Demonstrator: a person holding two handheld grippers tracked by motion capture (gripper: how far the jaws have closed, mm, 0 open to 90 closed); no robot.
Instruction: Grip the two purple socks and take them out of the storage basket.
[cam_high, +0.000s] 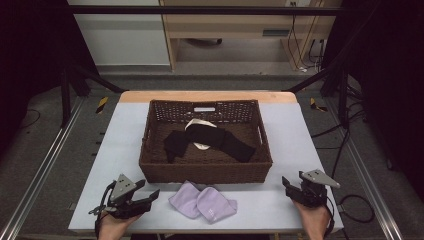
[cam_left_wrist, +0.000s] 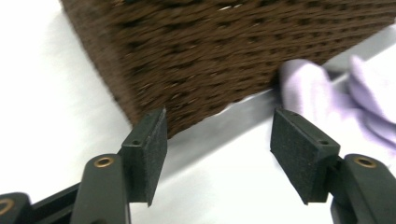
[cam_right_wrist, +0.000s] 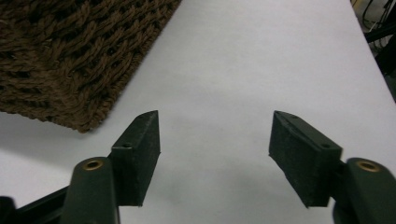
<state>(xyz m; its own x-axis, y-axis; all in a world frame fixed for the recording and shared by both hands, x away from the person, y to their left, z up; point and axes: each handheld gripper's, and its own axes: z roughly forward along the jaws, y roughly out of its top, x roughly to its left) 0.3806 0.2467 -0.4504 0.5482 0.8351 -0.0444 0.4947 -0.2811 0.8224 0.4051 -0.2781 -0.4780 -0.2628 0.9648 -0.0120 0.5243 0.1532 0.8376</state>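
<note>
A brown woven basket (cam_high: 205, 170) stands in the middle of the white table; black socks (cam_high: 207, 138) and a white item (cam_high: 198, 125) lie inside it. A pair of lilac socks (cam_high: 202, 201) lies on the table just in front of the basket. My left gripper (cam_high: 146, 196) rests open at the front left, pointing toward the lilac socks (cam_left_wrist: 336, 100) and the basket's corner (cam_left_wrist: 187, 56). At the front right my right gripper (cam_high: 290, 187) is open over bare table, with the basket's corner (cam_right_wrist: 70, 60) to its left. Both hold nothing.
The table (cam_high: 300, 135) has bare strips left and right of the basket. Metal rails run along both sides of the table, and cables lie on the floor at the right. A wooden cabinet stands behind.
</note>
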